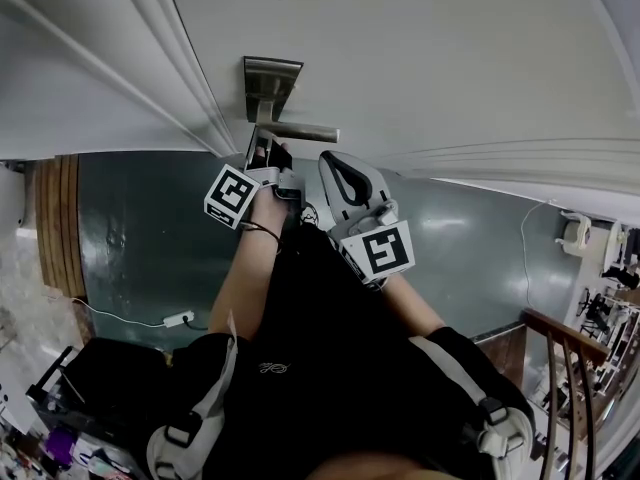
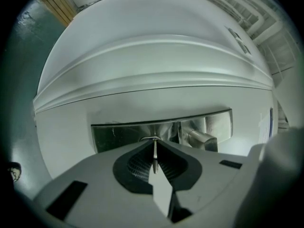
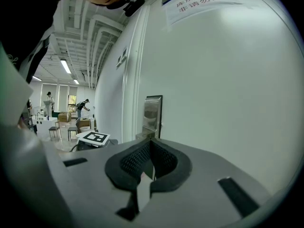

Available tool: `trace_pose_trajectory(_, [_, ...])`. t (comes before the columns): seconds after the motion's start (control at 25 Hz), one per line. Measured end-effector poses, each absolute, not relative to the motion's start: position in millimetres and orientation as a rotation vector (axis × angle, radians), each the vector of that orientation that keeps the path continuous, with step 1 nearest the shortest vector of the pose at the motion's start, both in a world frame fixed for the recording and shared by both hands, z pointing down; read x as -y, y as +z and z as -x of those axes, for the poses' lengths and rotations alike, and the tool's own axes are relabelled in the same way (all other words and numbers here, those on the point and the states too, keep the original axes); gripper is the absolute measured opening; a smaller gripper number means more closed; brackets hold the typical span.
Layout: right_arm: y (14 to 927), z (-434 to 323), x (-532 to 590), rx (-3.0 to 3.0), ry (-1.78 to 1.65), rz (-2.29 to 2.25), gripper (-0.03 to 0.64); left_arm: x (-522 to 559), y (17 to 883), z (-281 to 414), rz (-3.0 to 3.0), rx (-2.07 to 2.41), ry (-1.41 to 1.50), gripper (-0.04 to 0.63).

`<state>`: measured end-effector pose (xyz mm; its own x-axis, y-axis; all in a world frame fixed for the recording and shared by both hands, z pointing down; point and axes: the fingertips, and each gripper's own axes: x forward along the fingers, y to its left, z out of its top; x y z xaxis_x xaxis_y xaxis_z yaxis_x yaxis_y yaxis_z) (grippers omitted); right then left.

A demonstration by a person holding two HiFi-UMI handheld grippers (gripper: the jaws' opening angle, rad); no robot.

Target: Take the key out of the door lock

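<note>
The steel lock plate [image 1: 270, 80] sits on the white door [image 1: 420, 58], with the lever handle [image 1: 300, 133] just below it. My left gripper [image 1: 262, 156] is up against the plate under the handle. In the left gripper view its jaws [image 2: 155, 144] are shut on the key [image 2: 155, 156], a thin metal blade seen edge-on whose tip reaches the lock plate [image 2: 123, 134]. I cannot tell how deep the key sits. The handle [image 2: 202, 137] juts out to the right. My right gripper [image 1: 335, 163] hangs beside it, shut and holding nothing [image 3: 151, 144].
Raised door mouldings [image 1: 190, 88] run past the lock. A paper notice [image 3: 199, 1] is stuck higher on the door. On the green floor lies a white power strip [image 1: 178, 319]. A wooden railing [image 1: 560, 368] stands at the right. A person [image 3: 81, 107] is far off in the room.
</note>
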<state>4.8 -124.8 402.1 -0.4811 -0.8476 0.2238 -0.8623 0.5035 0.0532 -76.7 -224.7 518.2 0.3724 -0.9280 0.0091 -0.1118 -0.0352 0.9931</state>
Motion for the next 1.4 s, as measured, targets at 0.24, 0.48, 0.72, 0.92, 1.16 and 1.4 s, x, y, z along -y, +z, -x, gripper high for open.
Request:
trace_pose_trajectory(0.24, [400.8, -6.7, 125.6, 2.516, 0.102, -1.473, 0.008, 223.8, 517.4, 77.0, -1.471, 0.979, -0.858, 0.034])
trace_pose_trajectory(0.48, [397.5, -13.4, 128.1, 2.503, 0.094, -1.516, 0.008, 223.7, 517.7, 80.3, -1.46, 0.986, -0.885, 0.034])
trace_pose_trajectory(0.72, [395.3, -11.7, 128.8, 2.53, 0.078, -1.503, 0.008, 222.7, 516.3, 81.2, -1.486, 0.988, -0.867, 0.035])
trace_pose_trajectory(0.92, [398.3, -8.7, 125.8, 2.536, 0.098, -1.49, 0.008, 221.1, 515.5, 82.3, -1.467, 0.992, -0.881, 0.034])
trace_pose_trajectory(1.16, [398.6, -7.9, 124.2, 2.551, 0.088, -1.462, 0.008, 219.9, 515.9, 81.0, -1.43, 1.005, -0.904, 0.034])
trace_pose_trajectory(1.4, [394.5, -7.8, 127.2, 2.561, 0.081, -1.473, 0.008, 219.4, 514.9, 81.2, -1.466, 1.008, -0.866, 0.034])
